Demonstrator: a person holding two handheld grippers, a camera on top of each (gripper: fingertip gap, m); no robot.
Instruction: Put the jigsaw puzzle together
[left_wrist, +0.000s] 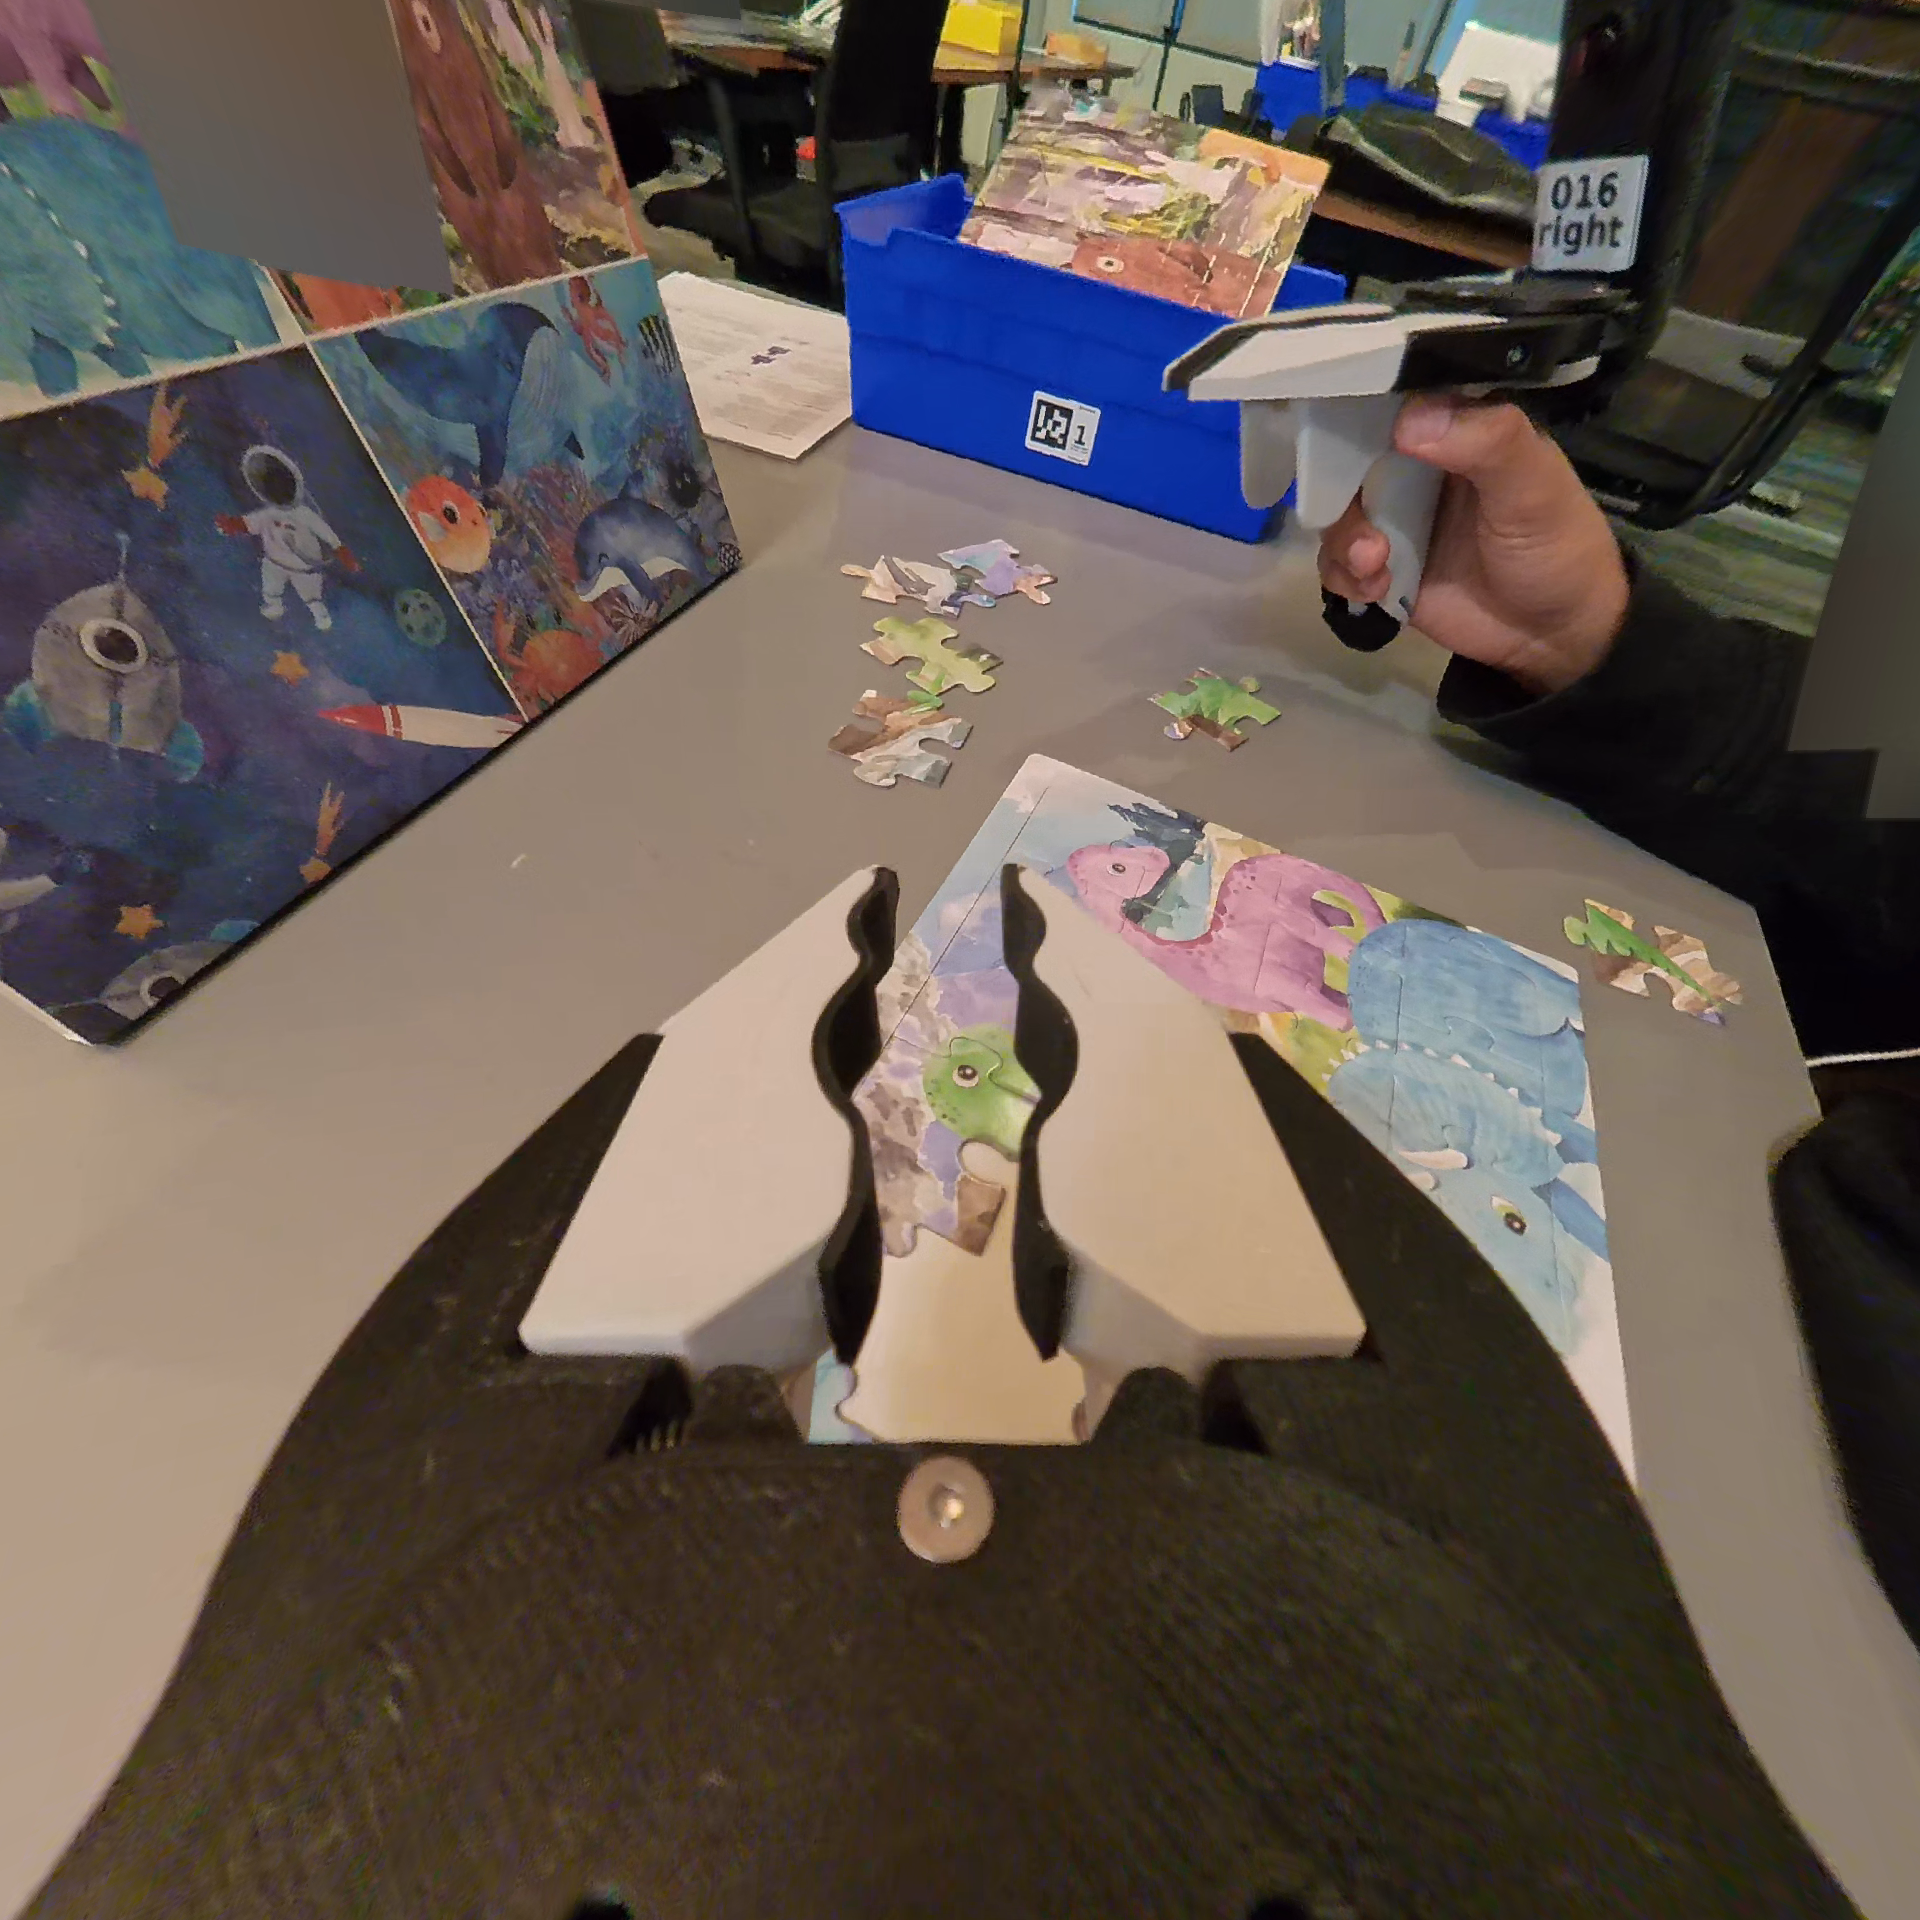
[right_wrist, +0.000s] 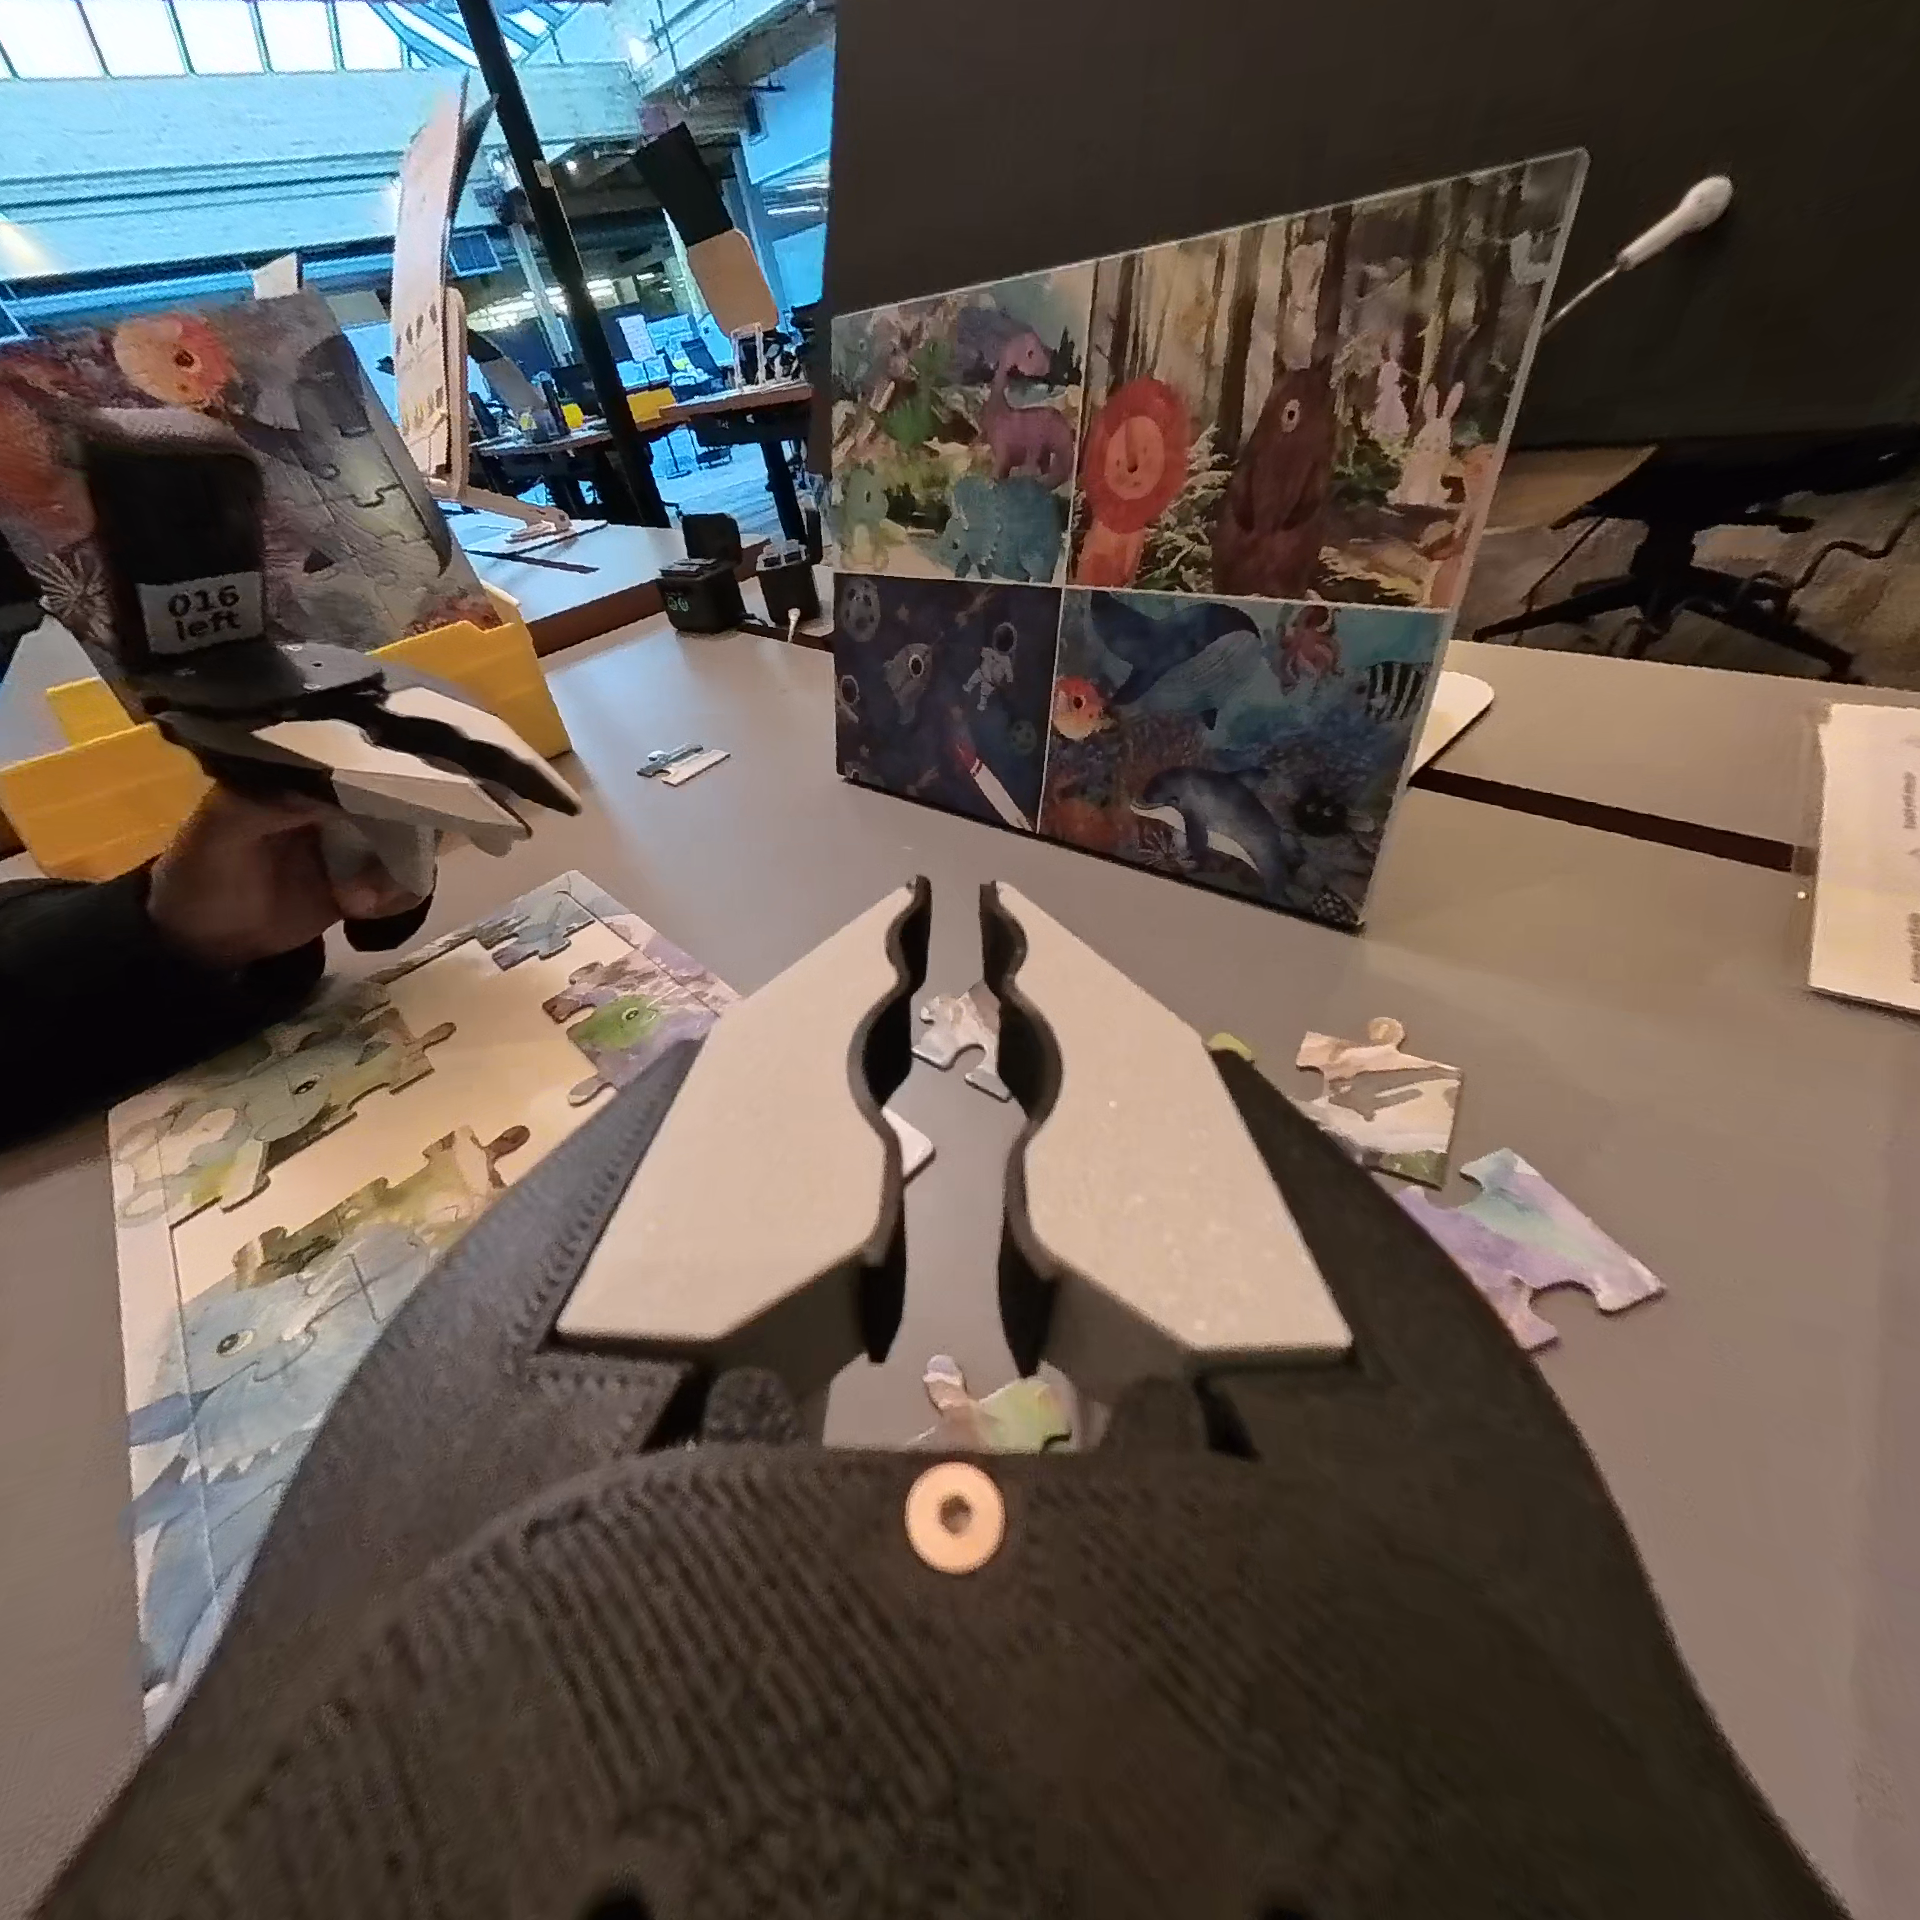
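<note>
Over the puzzle (left_wrist: 1351, 997), in the left wrist view, the left gripper (left_wrist: 940, 894) hangs with its jaws a narrow gap apart and nothing between them; through the gap shows a green dinosaur head on a fitted piece. The puzzle lies flat on the grey table (left_wrist: 520, 935), near its right edge, with pink and blue dinosaurs joined and a bare patch of tray below the green head. Loose pieces lie farther in on the table: a cluster of three (left_wrist: 914, 655), a single green one (left_wrist: 1216, 709), and one more (left_wrist: 1652, 961) just beside the puzzle's far right corner. A picture box (left_wrist: 312, 582) stands at the left, and a blue bin (left_wrist: 1039, 343) with a board in it stands at the far side. The right gripper (left_wrist: 1179, 374) is held in a hand (left_wrist: 1496, 540) above the table, jaws seen edge-on. In the right wrist view, the right gripper (right_wrist: 954, 896) hovers with jaws narrowly apart and empty, above loose pieces (right_wrist: 1382, 1112); one pale piece (right_wrist: 961, 1039) shows through the gap. The puzzle (right_wrist: 312, 1122) lies at the left, with the left gripper (right_wrist: 540, 810) over it, slightly open. The box (right_wrist: 1195, 540) stands beyond.
</note>
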